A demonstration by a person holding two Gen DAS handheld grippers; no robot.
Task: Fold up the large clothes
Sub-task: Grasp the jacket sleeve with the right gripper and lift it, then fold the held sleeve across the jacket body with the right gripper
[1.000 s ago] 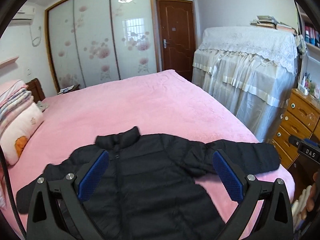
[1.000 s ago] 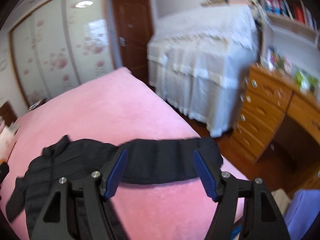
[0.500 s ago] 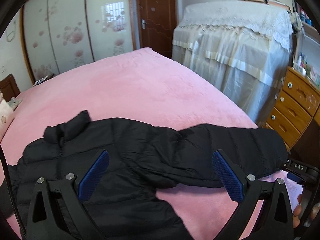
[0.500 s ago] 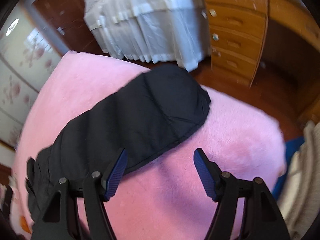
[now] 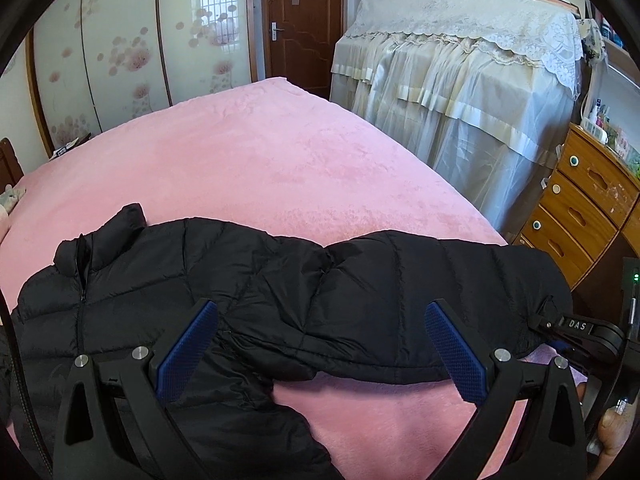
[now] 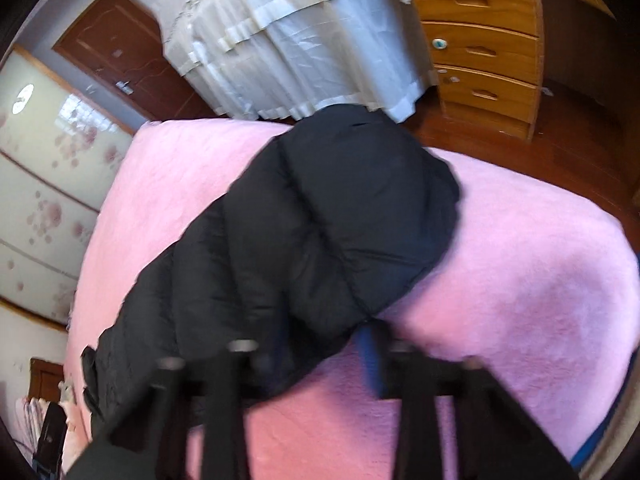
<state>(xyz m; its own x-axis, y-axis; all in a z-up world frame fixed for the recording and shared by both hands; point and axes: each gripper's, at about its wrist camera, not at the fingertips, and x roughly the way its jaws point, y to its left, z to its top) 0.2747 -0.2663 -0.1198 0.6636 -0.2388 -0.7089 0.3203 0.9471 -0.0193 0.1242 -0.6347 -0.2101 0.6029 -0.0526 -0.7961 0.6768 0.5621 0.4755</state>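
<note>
Covering the near part of the pink bed (image 5: 280, 160), the black puffer jacket (image 5: 168, 288) lies flat with one sleeve (image 6: 340, 208) stretched toward the bed's corner. My left gripper (image 5: 320, 352) hangs spread wide above that sleeve. My right gripper (image 6: 320, 356) has just been closing and now pinches the sleeve's edge near the cuff.

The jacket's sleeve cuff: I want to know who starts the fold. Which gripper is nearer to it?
Right. The right gripper has just closed on the sleeve cuff; the left gripper hovers open above the sleeve, nearer the jacket's body.
</note>
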